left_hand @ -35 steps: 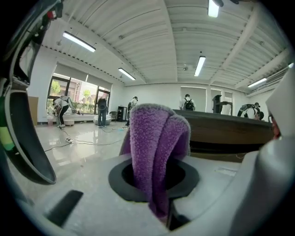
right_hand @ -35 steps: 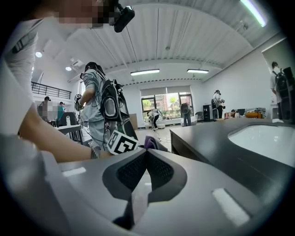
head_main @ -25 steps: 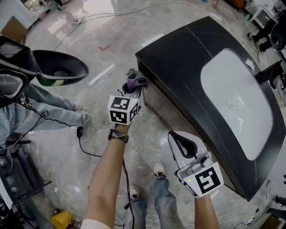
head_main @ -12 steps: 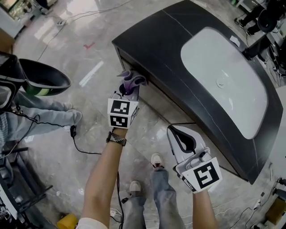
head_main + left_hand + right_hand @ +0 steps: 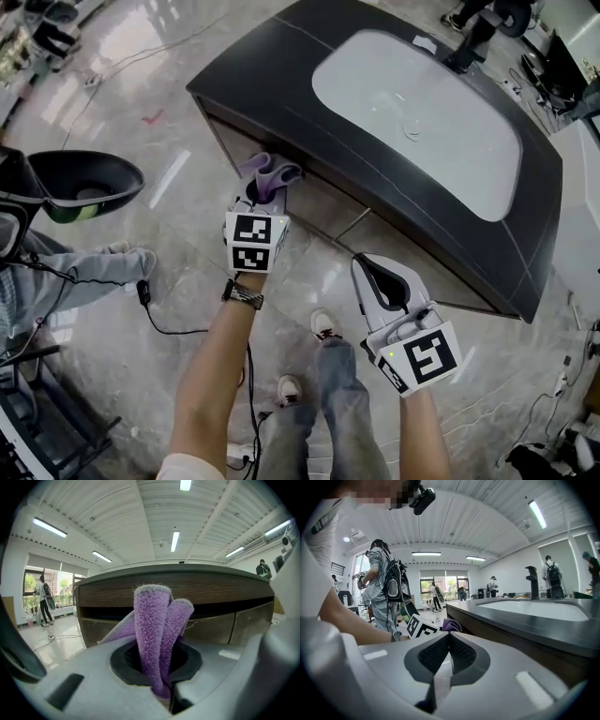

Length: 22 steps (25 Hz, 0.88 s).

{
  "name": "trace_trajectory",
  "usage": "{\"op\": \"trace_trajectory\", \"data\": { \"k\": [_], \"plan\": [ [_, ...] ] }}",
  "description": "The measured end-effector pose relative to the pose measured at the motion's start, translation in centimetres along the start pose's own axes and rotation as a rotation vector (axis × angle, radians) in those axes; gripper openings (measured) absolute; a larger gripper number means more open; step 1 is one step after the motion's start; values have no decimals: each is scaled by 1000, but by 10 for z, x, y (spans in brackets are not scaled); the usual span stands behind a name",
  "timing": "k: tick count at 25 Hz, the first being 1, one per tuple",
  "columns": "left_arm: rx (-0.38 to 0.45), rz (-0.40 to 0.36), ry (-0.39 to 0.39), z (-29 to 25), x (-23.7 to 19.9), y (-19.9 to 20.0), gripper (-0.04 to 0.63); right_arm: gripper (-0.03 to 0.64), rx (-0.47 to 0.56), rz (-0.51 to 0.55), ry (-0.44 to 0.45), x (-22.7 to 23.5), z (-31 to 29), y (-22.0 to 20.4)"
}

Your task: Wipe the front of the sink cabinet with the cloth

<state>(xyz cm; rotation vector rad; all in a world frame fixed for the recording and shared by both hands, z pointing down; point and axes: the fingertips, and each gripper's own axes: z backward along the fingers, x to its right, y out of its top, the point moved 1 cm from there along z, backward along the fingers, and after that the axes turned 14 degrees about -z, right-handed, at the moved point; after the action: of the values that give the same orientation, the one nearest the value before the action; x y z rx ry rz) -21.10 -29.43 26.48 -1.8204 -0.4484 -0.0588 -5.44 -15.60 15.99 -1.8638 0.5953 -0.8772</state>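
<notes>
Now, my left gripper (image 5: 262, 199) is clamped on the fuzzy purple cloth (image 5: 269, 174), whose folds stand up past the jaws toward the brown wooden front of the sink cabinet (image 5: 314, 202). It is near the end on my left, just under the dark countertop (image 5: 272, 70). I cannot tell whether cloth and panel touch. My right gripper (image 5: 380, 281) is held apart from the cabinet front, its jaws pressed together with nothing between them. The white oval basin (image 5: 422, 112) is set in the countertop.

Purple cloth (image 5: 267, 175), dark sink cabinet (image 5: 281, 84), white basin (image 5: 412, 108).
</notes>
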Motion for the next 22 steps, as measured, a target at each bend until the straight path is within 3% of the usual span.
{"op": "trace_trajectory", "data": {
  "k": [3,10,15,22],
  "plan": [
    [3,-36,-22,1,29,5,40,5,41,-21,-75,9,22,1],
    [7,-4,-81,7,90,10,38,6,84,-88,-205,28,81,-8],
    [8,3,-131,10,142,17,38,6,49,-128,-289,43,132,-29],
    [12,-7,-135,13,189,36,38,5,33,-152,-339,66,186,-40]
  ]
}}
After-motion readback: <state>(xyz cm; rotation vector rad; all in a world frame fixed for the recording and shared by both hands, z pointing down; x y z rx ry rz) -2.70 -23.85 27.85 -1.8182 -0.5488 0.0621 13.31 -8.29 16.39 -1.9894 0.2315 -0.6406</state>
